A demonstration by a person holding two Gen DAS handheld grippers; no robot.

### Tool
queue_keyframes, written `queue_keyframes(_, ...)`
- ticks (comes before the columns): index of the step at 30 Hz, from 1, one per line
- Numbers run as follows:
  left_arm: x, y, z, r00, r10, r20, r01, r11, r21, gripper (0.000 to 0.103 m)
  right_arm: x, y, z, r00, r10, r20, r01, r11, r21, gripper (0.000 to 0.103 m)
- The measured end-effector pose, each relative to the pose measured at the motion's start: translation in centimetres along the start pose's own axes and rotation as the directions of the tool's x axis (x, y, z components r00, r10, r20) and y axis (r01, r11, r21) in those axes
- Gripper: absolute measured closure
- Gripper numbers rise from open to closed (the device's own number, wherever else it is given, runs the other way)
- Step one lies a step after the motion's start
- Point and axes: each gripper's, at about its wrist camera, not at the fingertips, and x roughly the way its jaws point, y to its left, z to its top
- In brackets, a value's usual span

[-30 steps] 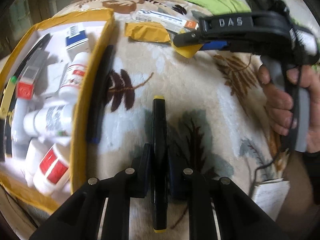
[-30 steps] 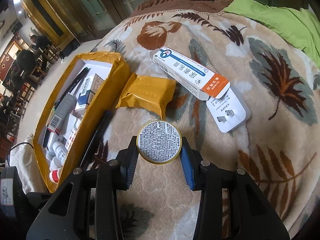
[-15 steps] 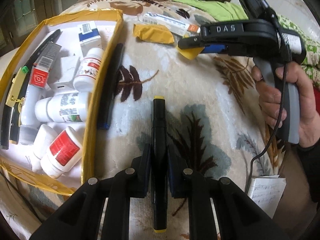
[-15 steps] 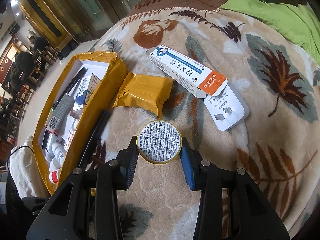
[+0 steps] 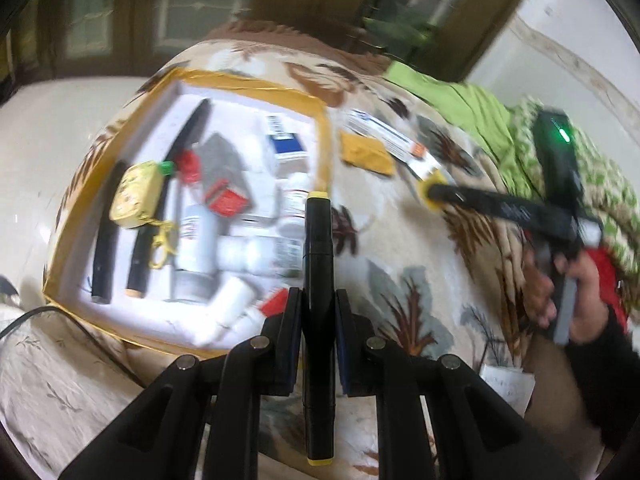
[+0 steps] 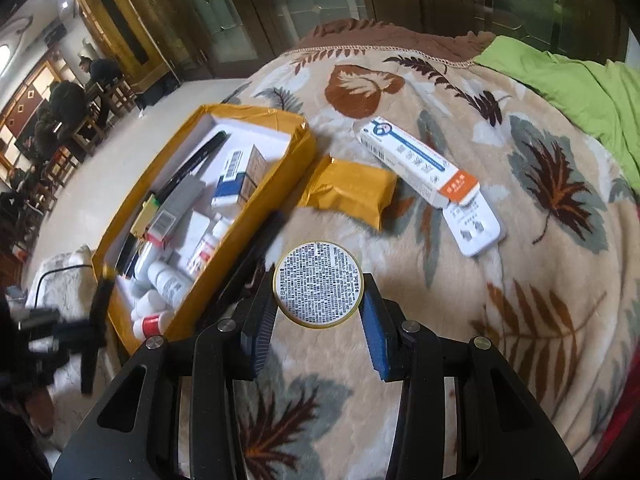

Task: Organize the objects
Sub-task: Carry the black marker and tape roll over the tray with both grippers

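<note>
The box (image 5: 326, 152), yellow-rimmed with a white interior, lies at the left on the leaf-patterned blanket (image 5: 400, 280). It contains bottles (image 5: 196, 236), cartons, black pens and a yellow pouch (image 5: 134, 194); details are blurred. The left gripper (image 5: 317, 336) has its jaws clamped on a black marker (image 5: 318, 248) with yellow ends, held above the box's right edge.

Further right, the right gripper (image 6: 318, 324) has its jaws clamped on a round tin (image 6: 318, 284), above the blanket. Beyond it, outside the box, lie a yellow packet (image 6: 348, 192), a long white carton (image 6: 416, 164) and a white plug (image 6: 474, 226).
</note>
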Motion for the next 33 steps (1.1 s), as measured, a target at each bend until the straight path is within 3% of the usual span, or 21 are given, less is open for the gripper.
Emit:
queue_keyframes(12, -0.9, 4.3, 2.0, 1.000, 0.025, 0.016, -0.024, 1.000, -0.010, 0.090, 0.6, 3.7, 1.0, 0.999, -0.015, -0.038, 0.013, 0.999, -0.037, 0.063)
queue_keyframes(18, -0.7, 7.7, 3.0, 0.999, 0.035, 0.022, -0.033, 0.997, -0.066, 0.090, 1.6, 6.4, 2.5, 0.999, 0.008, -0.040, -0.010, 0.998, -0.065, 0.063)
queue_keyframes(27, 0.4, 9.7, 4.9, 0.999, 0.034, 0.020, -0.032, 0.996, -0.088, 0.090, 5.3, 10.5, 4.4, 0.996, 0.065, -0.057, -0.069, 0.995, -0.065, 0.063)
queue_keyframes(33, 3.7, 10.2, 7.6, 1.000, 0.005, -0.029, -0.008, 0.993, -0.115, 0.090, 8.5, 12.0, 5.7, 0.992, 0.085, -0.089, -0.089, 0.995, -0.043, 0.063)
